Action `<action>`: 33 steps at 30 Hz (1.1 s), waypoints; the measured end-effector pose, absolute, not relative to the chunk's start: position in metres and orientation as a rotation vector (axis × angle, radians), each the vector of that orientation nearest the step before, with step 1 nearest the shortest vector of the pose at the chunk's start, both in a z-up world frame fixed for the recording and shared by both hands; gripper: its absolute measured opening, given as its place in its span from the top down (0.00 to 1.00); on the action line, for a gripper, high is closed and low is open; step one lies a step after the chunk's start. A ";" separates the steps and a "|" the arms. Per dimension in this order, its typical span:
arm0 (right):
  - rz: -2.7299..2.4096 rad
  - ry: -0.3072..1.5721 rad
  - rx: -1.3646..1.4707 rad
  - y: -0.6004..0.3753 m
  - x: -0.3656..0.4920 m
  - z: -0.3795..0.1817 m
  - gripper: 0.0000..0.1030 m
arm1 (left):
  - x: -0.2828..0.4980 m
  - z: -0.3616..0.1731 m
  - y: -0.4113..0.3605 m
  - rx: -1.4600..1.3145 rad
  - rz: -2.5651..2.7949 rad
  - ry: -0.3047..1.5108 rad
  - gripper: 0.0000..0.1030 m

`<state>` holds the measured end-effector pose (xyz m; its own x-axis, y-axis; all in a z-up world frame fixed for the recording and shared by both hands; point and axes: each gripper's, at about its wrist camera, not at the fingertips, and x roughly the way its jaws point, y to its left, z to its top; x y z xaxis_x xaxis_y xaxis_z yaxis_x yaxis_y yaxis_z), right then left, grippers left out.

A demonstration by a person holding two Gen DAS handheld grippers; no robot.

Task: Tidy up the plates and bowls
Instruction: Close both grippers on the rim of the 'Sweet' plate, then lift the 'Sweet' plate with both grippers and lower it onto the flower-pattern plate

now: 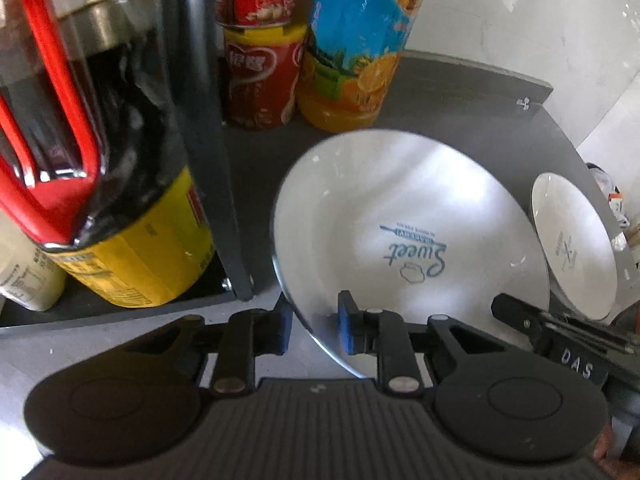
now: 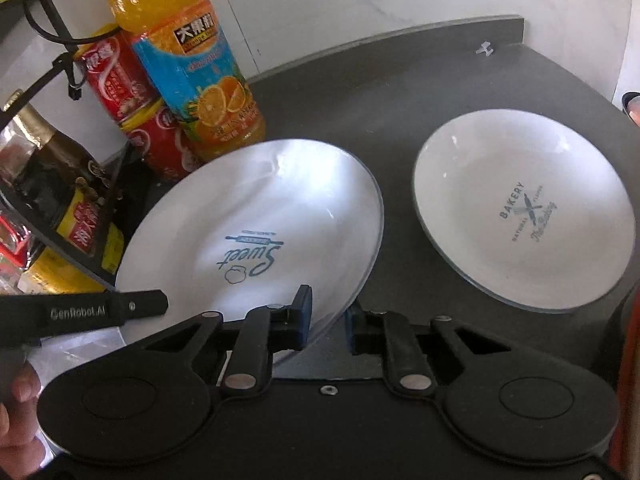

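White marble wall stands behind a dark grey worktop. On the left side of the worktop is a black wire rack with a big dark bottle with a yellow label in it.

A big white plate with the blue word "Sweet" is tilted up near the front edge of the worktop, and both tongs grip its rim. The left tongs are clenched on its near left rim, one blue pad on each side. The right tongs pinch its near right rim the same way. A bare hand shows at the left edge of the right camera's view.

Another white plate with the word "BAKERY" lies flat on the right side of the worktop, apart from the tilted one.

At the back edge, just behind the tilted plate, stands an orange juice bottle. Two red cans are stacked right beside it, near the rack.
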<state>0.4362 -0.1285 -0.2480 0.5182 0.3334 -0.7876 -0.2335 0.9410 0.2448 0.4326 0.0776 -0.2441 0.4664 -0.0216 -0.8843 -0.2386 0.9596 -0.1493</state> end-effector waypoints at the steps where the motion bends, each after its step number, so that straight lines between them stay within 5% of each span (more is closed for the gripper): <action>1: 0.338 0.967 0.111 -0.129 0.435 -0.247 0.84 | 0.433 -0.243 0.079 -0.278 0.134 1.084 0.81; 33: 0.498 0.887 0.153 -0.164 0.355 -0.198 0.84 | 0.309 -0.183 0.051 -0.389 0.299 0.914 0.87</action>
<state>0.3553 -0.1642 -0.1978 0.5263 0.4768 -0.7040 -0.3528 0.8758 0.3294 0.3088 0.0508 -0.1826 0.5778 0.0862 -0.8116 -0.4109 0.8899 -0.1979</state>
